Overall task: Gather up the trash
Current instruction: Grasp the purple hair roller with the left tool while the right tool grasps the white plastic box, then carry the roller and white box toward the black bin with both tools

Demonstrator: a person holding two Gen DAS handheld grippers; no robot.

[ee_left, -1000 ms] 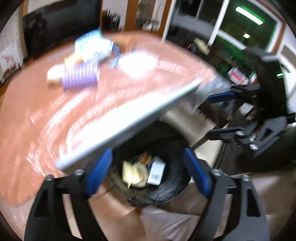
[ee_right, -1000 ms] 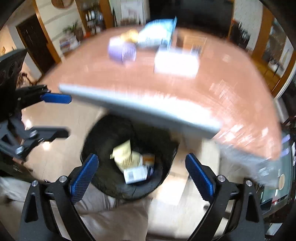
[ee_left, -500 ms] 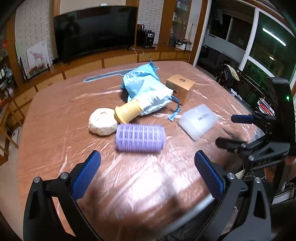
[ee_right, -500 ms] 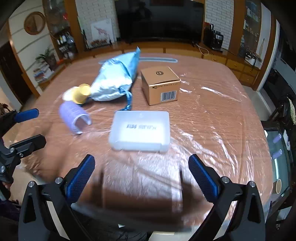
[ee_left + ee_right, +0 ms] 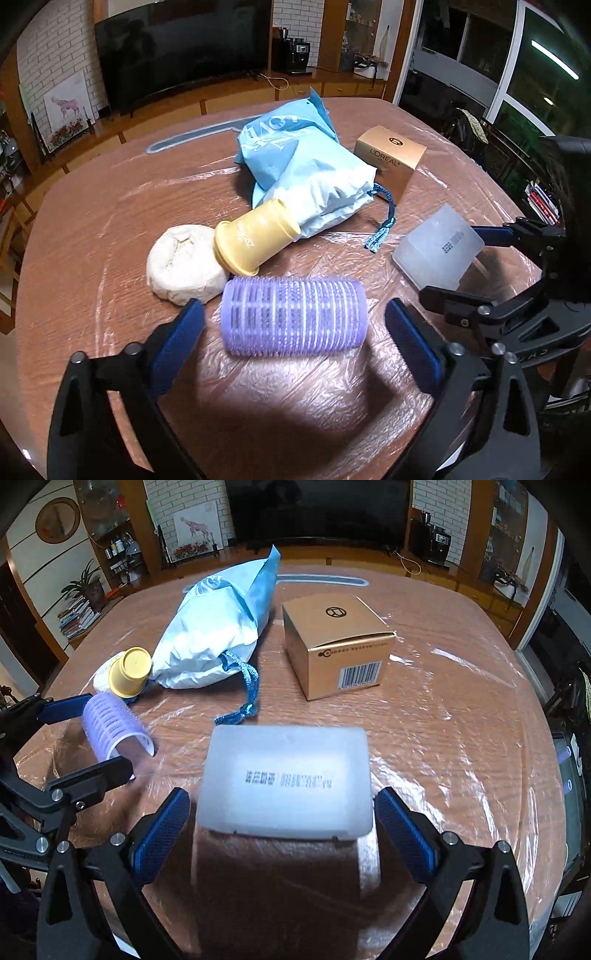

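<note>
Nearest the left gripper (image 5: 295,343), a purple hair roller (image 5: 293,316) lies on its side between the blue pads; the jaws are closing, yet neither pad touches it. The right gripper (image 5: 280,825) stands spread wide around a frosted white plastic case (image 5: 286,781), a pad just beside each short end, with a dark printed line on its lid too blurred to read. Both pieces rest on a brown wooden table (image 5: 443,709) under wrinkled clear film. Just behind the roller a yellow plastic cup (image 5: 255,236) lies tipped over, its mouth beside a crumpled white wad (image 5: 184,264), its faint print unreadable. The cup's base leans on a light blue drawstring bag (image 5: 306,177) with large white letters seen upside down, not legible, and a blue cord (image 5: 247,690). Right of the bag stands a gold carton (image 5: 391,157) marked "L'OREAL", with a round logo on top and a barcode on one side. Farthest back, a dark television (image 5: 177,48) sits against a white brick wall.
</note>
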